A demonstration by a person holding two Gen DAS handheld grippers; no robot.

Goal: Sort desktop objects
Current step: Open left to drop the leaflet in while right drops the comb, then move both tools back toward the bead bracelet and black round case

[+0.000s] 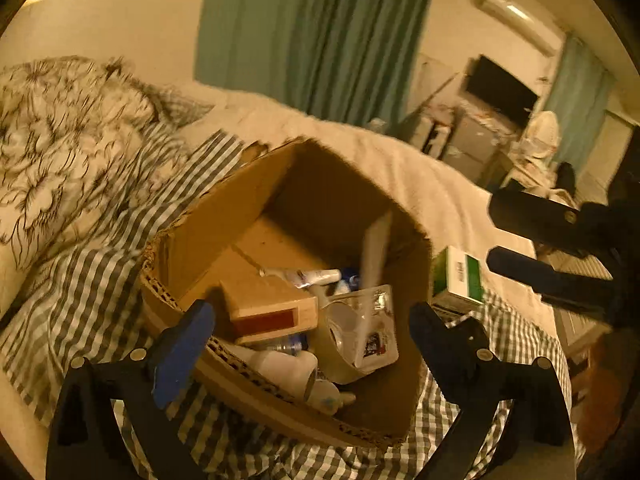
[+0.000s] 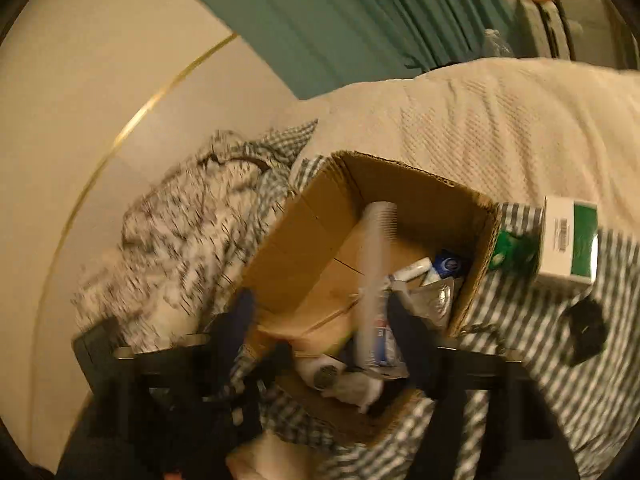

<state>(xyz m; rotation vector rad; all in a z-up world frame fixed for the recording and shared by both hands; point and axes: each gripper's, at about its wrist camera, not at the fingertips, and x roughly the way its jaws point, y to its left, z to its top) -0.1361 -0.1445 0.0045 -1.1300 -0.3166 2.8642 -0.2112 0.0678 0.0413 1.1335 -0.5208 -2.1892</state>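
Note:
An open cardboard box [image 1: 224,216] sits on a checked cloth on a bed. It also shows in the right wrist view [image 2: 304,236]. Inside lie a wooden block [image 1: 268,304], white bottles [image 1: 280,368], a clear plastic packet [image 1: 364,324] and tubes. A pale comb [image 1: 376,252] stands blurred in mid-air inside the box; it also shows in the right wrist view [image 2: 376,248]. My left gripper [image 1: 312,344] is open over the box's near rim, holding nothing. My right gripper [image 2: 324,320] is open above the box; its fingers [image 1: 532,240] show at the right of the left wrist view.
A green and white carton [image 1: 460,280] lies on the cloth right of the box; it also shows in the right wrist view [image 2: 568,240]. A floral quilt [image 1: 60,140] lies left. A cream blanket [image 2: 500,120] lies beyond. A small black object [image 2: 584,328] sits on the cloth.

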